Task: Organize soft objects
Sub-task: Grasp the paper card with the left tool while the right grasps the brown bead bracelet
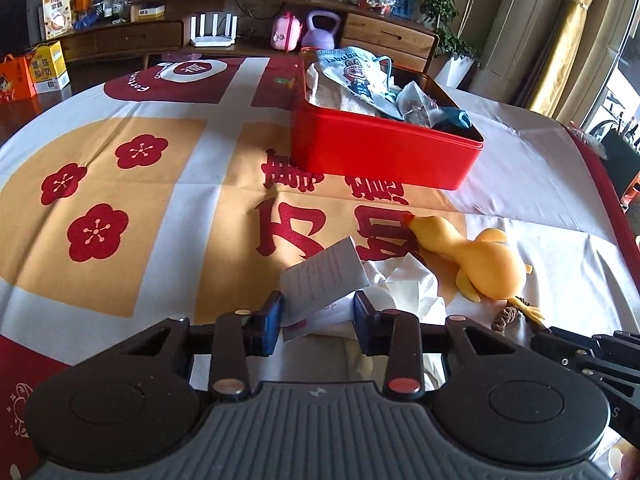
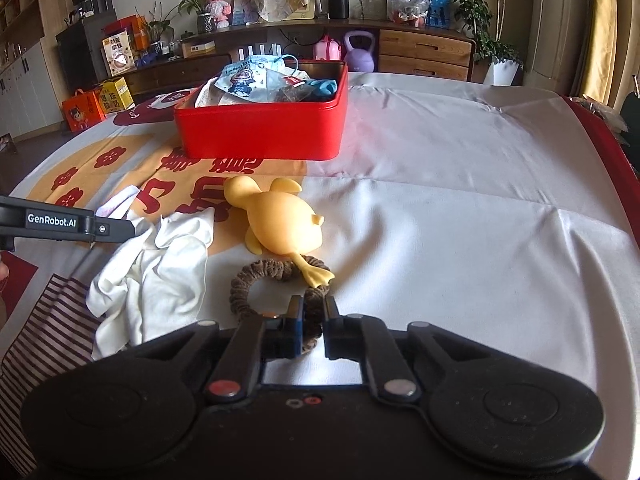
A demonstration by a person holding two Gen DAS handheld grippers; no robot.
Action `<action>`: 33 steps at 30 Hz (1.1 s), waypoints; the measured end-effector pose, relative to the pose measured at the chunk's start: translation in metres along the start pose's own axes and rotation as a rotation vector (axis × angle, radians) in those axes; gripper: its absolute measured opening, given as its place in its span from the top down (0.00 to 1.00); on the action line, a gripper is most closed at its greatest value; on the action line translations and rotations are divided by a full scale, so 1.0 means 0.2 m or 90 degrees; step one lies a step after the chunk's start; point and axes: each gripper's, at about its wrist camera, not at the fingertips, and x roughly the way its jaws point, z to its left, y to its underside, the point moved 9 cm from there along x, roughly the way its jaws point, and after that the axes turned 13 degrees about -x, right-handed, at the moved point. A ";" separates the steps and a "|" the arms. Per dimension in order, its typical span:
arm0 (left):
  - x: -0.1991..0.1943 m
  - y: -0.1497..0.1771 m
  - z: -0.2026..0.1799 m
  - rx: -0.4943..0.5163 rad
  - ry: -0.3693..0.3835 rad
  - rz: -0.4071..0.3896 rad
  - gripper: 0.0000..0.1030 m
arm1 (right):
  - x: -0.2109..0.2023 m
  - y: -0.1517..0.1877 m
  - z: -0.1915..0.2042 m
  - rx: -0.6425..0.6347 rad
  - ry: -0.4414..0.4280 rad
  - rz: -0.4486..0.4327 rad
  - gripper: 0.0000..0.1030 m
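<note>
A crumpled white cloth [image 1: 408,284] with a paper tag [image 1: 324,268] lies on the patterned tablecloth. My left gripper [image 1: 318,312] is shut on its near edge, and cloth and tag fill the gap between the blue pads. Right of the cloth lies a yellow rubber duck toy [image 1: 472,256] [image 2: 280,220]. A brown hair scrunchie [image 2: 260,276] lies just in front of the duck's foot. My right gripper [image 2: 313,312] is shut on the scrunchie's near loop. Behind them stands an open red tin [image 1: 380,156] [image 2: 260,132] holding several soft items, including a printed face mask [image 1: 352,68].
A striped fabric [image 2: 44,320] lies at the near left of the table. The tablecloth's white right half [image 2: 460,220] runs to the table's red edge. Beyond the table a wooden sideboard [image 1: 384,36] carries boxes, plants and a purple kettlebell [image 1: 320,30].
</note>
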 end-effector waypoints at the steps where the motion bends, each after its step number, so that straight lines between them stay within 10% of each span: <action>1: -0.01 0.00 0.01 0.000 -0.001 -0.001 0.65 | -0.01 0.00 0.00 0.001 0.000 -0.004 0.92; 33: -0.37 -0.09 -0.08 0.046 0.039 -0.018 0.67 | -0.45 -0.27 0.04 -0.018 -0.032 -0.105 0.93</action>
